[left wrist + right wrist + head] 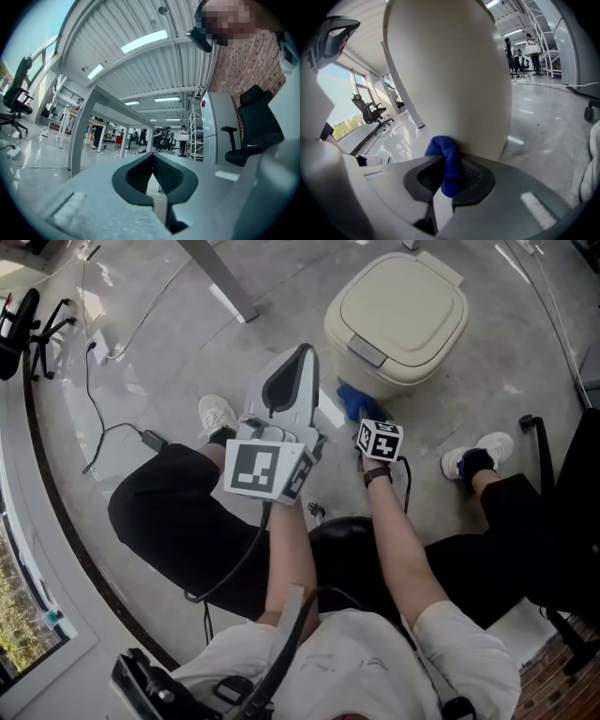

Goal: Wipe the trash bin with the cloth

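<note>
A cream trash bin [398, 317] with a closed lid stands on the floor ahead of me. Low against its near side my right gripper [361, 418] is shut on a blue cloth [355, 401]. In the right gripper view the cloth [446, 161] is pinched between the jaws and pressed against the bin's curved wall [454, 79]. My left gripper [298, 367] is raised, pointing away from the bin over the floor. In the left gripper view its jaws [153, 161] meet at the tips with nothing between them.
A table leg [225, 282] crosses the floor behind the bin on the left. Cables and a power adapter [150, 439] lie on the floor at left. A black office chair [562, 521] is at my right. My shoes [217, 416] rest near the bin.
</note>
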Available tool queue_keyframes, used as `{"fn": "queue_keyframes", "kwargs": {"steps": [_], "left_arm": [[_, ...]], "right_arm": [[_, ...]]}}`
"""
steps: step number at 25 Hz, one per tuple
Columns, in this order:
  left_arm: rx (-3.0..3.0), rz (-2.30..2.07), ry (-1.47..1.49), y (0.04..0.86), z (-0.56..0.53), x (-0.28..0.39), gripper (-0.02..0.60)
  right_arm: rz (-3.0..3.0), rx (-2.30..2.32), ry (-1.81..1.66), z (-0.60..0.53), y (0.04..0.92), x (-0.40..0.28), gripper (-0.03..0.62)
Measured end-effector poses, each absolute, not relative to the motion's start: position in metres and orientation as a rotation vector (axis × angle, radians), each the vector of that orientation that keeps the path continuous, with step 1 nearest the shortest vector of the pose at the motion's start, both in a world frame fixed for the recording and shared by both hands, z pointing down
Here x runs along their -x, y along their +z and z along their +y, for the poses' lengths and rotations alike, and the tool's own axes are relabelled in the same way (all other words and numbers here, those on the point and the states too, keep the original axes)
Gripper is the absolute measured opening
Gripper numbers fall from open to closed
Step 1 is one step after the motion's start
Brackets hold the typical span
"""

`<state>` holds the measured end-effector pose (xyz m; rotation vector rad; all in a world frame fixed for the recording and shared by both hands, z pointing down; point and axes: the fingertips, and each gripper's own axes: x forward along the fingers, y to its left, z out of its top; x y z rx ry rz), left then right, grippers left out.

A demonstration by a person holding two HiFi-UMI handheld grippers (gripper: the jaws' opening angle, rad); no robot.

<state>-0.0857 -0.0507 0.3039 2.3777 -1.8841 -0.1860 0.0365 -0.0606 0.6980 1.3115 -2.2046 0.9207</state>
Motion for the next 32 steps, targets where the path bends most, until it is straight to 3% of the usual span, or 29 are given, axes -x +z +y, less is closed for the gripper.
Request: {"fn": "queue_keyframes", "kwargs": {"steps": [5, 9, 13, 17, 23, 32], "left_arm": [[-2.342, -1.945, -0.228, 0.305, -0.048, 0.082, -0.002], [-2.299, -1.992, -0.210, 0.300, -0.040, 0.080, -0.002], [-2.294, -2.045, -0.227, 0.287, -0.027, 0.077, -0.002], [-2.344, -2.051, -0.213, 0.274, -0.021, 0.067, -0.002], [-2.412, -2.006, -0.246, 0.254, -0.017, 0.054, -0.002], [-2.460, -1.898, -0.221, 0.269, -0.038, 0.030, -0.002]], "right_arm": [[-2.287, -1.212, 0.908, -0.051, 0.664, -0.038, 0.040], [-2.568, -1.054, 0.786, -0.035, 0.572, -0.027, 0.040], [-2.838, -0.904, 0.372, -0.030, 0.454, -0.017, 0.040], [-3.077, -0.941, 0.306, -0.032, 0.369, -0.037, 0.040], [-2.927, -1.126, 0.484, -0.054, 0.439, -0.090, 0.041], [-2.335, -1.278, 0.857, -0.080, 0.642, -0.105, 0.041]]}}
